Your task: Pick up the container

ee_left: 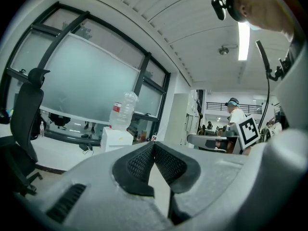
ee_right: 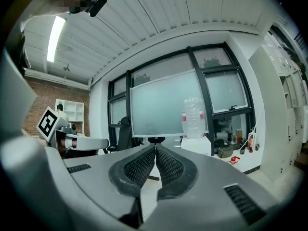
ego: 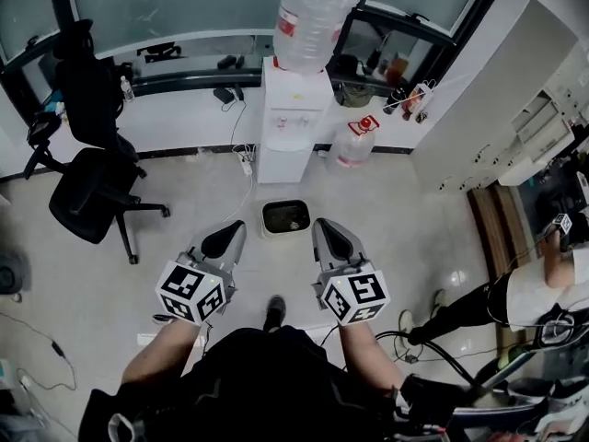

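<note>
An office chair (ego: 90, 191) stands left of the water dispenser (ego: 293, 122). The container (ego: 286, 216) sits on the floor just in front of that dispenser. The left gripper (ego: 234, 232) and right gripper (ego: 322, 229) hover nearer the person, jaws pressed together and empty. Only the head view shows the container; the gripper views show the dispenser's bottle (ee_left: 123, 110).

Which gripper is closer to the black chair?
Left. The left gripper is just right of the chair, over the bare floor. The right gripper is farther right, past the left one.
</note>
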Action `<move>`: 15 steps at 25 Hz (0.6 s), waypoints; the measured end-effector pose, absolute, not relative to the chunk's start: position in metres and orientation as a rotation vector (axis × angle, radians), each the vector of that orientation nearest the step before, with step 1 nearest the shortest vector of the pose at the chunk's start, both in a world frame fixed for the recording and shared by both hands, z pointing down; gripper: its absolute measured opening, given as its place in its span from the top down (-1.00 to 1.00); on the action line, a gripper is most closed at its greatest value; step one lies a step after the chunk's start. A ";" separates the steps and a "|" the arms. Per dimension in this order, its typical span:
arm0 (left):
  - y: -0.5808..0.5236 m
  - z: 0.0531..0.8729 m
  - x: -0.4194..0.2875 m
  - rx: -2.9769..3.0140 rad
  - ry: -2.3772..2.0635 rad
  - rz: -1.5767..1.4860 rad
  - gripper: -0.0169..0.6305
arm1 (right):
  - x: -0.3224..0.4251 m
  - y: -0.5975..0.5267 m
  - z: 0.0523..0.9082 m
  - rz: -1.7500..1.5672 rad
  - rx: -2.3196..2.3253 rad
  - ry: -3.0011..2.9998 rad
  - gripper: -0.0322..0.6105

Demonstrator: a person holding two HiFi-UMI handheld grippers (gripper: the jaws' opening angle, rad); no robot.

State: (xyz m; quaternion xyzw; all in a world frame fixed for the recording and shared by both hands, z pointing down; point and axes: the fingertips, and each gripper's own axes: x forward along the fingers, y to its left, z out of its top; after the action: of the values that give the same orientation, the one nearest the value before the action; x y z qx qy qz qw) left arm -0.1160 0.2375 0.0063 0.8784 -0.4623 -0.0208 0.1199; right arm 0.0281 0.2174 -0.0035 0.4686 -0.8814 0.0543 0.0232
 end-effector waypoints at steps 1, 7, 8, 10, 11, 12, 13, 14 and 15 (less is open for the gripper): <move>0.228 0.009 -0.112 2.559 -1.355 -0.063 0.92 | 0.033 0.209 -0.001 0.172 1.446 -2.730 0.87; 0.170 0.026 -0.085 2.515 -1.375 -0.048 0.93 | 0.066 0.166 0.013 0.212 1.409 -2.731 0.87; 0.161 0.030 -0.080 2.507 -1.376 -0.036 0.93 | 0.071 0.159 0.015 0.216 1.394 -2.737 0.87; 0.146 0.037 -0.070 2.488 -1.384 -0.002 0.93 | 0.081 0.148 0.019 0.227 1.377 -2.743 0.87; 0.140 0.040 -0.065 2.481 -1.388 0.014 0.93 | 0.087 0.143 0.022 0.232 1.384 -2.735 0.87; 0.135 0.042 -0.061 2.479 -1.388 0.029 0.93 | 0.094 0.138 0.023 0.227 1.401 -2.721 0.87; 0.131 0.043 -0.058 2.483 -1.387 0.042 0.93 | 0.099 0.133 0.025 0.211 1.423 -2.710 0.87; 0.127 0.044 -0.056 2.489 -1.384 0.056 0.93 | 0.104 0.128 0.026 0.192 1.439 -2.711 0.87; 0.125 0.047 -0.056 2.491 -1.383 0.072 0.93 | 0.106 0.123 0.028 0.189 1.443 -2.721 0.87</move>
State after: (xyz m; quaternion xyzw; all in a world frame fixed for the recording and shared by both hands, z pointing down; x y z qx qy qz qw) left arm -0.0556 0.1245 0.0466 0.8648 -0.4800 0.0251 0.1454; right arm 0.1056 0.1234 0.0278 0.4673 -0.8815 0.0611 0.0281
